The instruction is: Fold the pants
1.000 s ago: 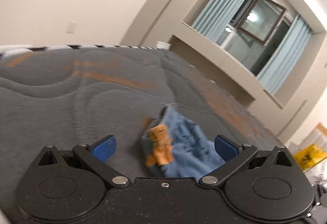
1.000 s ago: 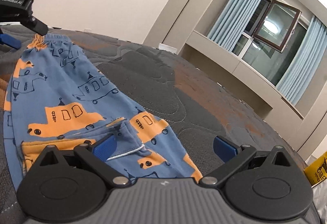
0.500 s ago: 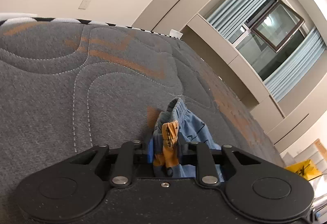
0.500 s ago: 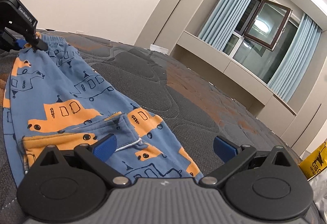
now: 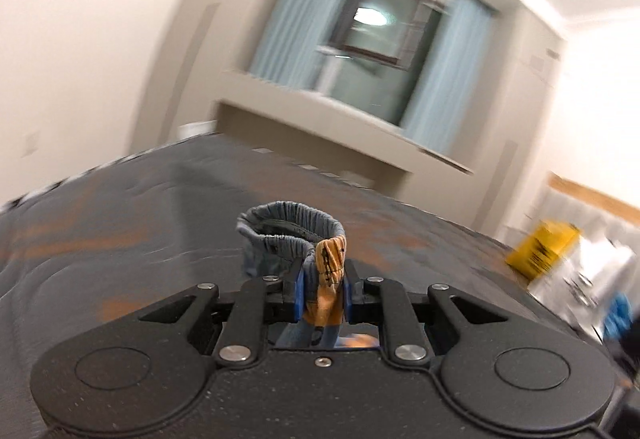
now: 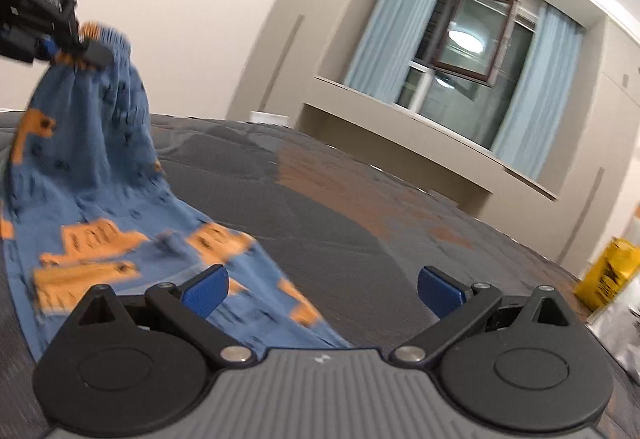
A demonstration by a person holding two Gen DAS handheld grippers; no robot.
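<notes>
Blue child's pants (image 6: 100, 207) with orange boat prints lie on a dark grey quilted mattress (image 6: 340, 207). My left gripper (image 5: 322, 297) is shut on the bunched elastic waistband (image 5: 296, 235), which sticks up beyond its blue pads. The right wrist view shows that left gripper (image 6: 76, 49) at upper left, holding the waistband end up off the mattress so the cloth hangs in a slope. My right gripper (image 6: 320, 289) is open low over the near end of the pants; its left pad (image 6: 204, 289) is above the cloth and nothing is pinched.
The mattress (image 5: 120, 239) stretches away to a beige wall with a window (image 6: 468, 51) and light blue curtains. A yellow bag (image 6: 608, 271) and a silvery package sit beyond the mattress's right edge. The mattress to the right of the pants is bare.
My left gripper closed on the waistband and then lifted it up off the mattress, swinging to the right. The pants now hang from it. My right gripper shifted a little and stayed open.
</notes>
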